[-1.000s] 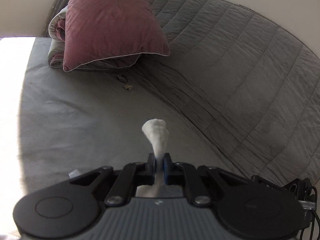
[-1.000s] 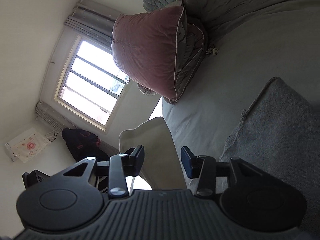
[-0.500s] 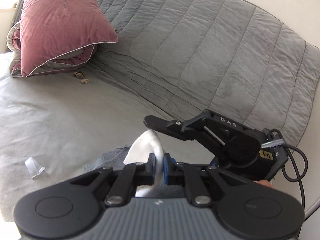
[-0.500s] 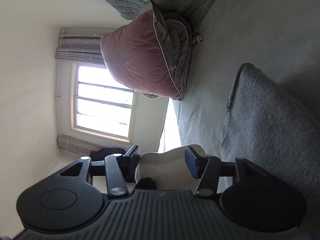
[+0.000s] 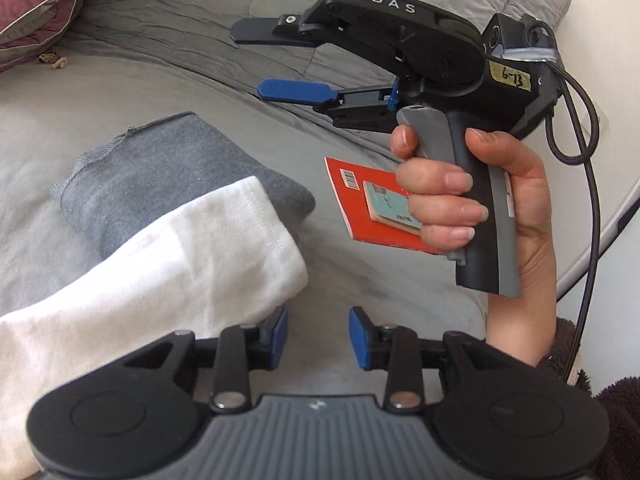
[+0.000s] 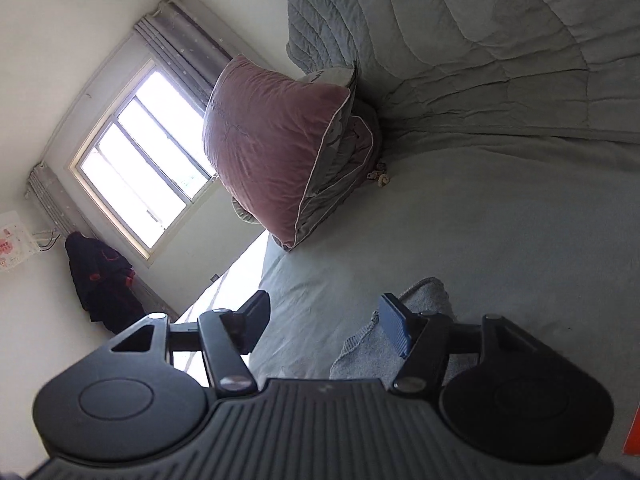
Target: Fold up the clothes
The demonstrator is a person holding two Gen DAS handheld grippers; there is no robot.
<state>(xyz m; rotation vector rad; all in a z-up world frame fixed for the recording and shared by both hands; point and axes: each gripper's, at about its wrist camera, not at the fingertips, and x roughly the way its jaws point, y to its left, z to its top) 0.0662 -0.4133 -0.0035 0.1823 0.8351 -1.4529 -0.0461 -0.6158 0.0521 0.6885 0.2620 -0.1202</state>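
Two garments are seen on the grey bed [image 5: 120, 92] — one white piece [image 5: 168, 264] laid across one folded grey piece [image 5: 180, 168], its long axis running lower-left to upper-right. Left gripper [image 5: 316, 338] and right gripper [image 5: 288, 64] have just been opening — nothing's gripped, though the white cloth brushes the left gripper's pad.

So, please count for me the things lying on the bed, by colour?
Grey: 1, the folded grey garment
White: 1, the white garment
Red: 1, the red booklet
Pink: 1, the pink pillow
Total: 4
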